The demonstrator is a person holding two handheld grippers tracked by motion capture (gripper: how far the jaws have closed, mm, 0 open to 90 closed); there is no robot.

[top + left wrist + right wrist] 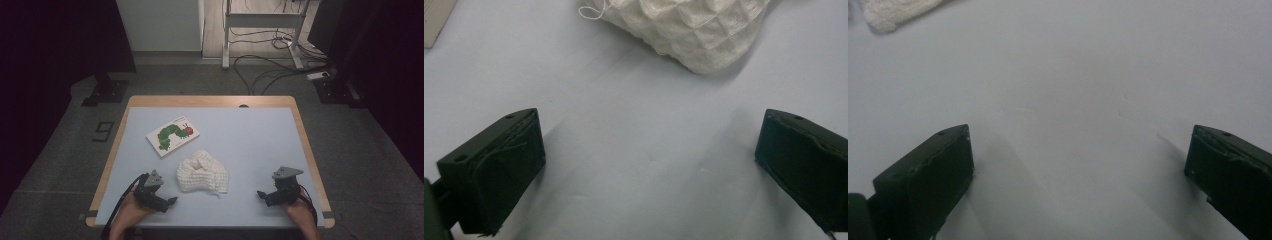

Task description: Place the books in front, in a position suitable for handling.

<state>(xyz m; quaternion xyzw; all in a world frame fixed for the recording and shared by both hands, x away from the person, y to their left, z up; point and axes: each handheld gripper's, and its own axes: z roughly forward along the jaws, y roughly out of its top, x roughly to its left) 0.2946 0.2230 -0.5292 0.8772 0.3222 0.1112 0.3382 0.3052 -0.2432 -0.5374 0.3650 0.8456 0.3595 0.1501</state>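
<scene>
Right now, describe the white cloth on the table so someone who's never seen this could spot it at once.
On the pale blue table, look near the front edge, between the two tongs. The white cloth lies crumpled in a heap, just in front of the caterpillar book. Its bumpy waffle weave and soft heaped shape set it apart from the flat, colourful book.

The room is lying dim in the high view, its left and right sides sinking into near black, while the pale tabletop [250, 135] is catching soft light from overhead. In both gripper views, the black fingers [499, 165] are casting faint, blurred shadows, and the crumpled white cloth [694, 30] is showing slightly soft, without glare.
</scene>
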